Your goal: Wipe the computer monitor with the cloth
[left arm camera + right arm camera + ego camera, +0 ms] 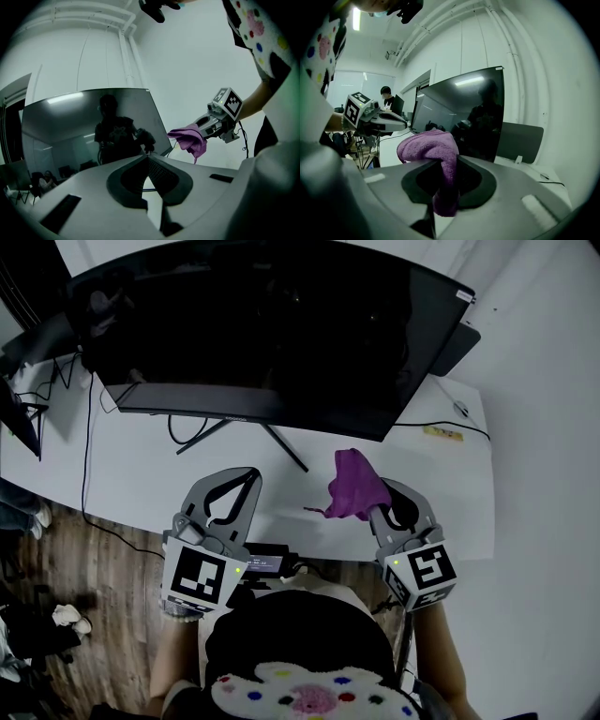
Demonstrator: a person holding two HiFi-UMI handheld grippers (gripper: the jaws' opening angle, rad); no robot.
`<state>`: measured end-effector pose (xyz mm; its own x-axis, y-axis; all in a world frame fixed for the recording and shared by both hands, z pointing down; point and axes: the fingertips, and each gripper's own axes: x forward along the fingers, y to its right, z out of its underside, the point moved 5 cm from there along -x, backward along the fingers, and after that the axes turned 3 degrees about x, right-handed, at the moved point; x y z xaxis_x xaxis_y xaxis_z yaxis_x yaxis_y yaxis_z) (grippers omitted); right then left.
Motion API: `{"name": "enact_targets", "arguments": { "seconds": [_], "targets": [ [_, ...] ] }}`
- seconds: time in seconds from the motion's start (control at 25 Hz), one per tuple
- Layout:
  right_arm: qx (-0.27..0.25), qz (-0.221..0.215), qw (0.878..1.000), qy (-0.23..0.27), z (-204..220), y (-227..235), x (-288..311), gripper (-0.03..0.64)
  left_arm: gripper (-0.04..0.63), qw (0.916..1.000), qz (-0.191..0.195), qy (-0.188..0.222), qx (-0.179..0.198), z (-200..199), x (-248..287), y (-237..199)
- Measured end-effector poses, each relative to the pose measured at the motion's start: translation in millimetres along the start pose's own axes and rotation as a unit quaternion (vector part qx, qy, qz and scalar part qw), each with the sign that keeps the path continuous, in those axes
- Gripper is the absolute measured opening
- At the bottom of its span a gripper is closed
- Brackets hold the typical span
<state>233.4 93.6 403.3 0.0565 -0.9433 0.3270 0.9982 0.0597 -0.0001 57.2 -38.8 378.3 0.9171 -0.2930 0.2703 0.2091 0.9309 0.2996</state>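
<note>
A purple cloth is held in the right gripper. Its jaws are closed on a fold of it, with a bunch standing out past the tips and a tail hanging down between them. The cloth is carried above the white bench, in front of the monitor and below its lower edge towards the right end – clear of the screen, as seen from the head view. The left gripper is held level with the right one, near the monitor's stand; its jaws are brought together at the tips, with nothing between them. The screen is dark, and a figure is reflected in it. A black cable is draped over the bench's left side – down to the wooden floor.
</note>
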Motion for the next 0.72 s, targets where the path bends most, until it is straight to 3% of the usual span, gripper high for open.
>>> {"name": "enact_targets", "arguments": {
  "seconds": [0.72],
  "targets": [
    [-0.007, 0.000, 1.000, 0.001, -2.8, -0.9, 7.5, 0.068, 0.006, 1.0000, 0.003, -0.008, -0.005, 2.4, 6.1, -3.8]
  ]
}}
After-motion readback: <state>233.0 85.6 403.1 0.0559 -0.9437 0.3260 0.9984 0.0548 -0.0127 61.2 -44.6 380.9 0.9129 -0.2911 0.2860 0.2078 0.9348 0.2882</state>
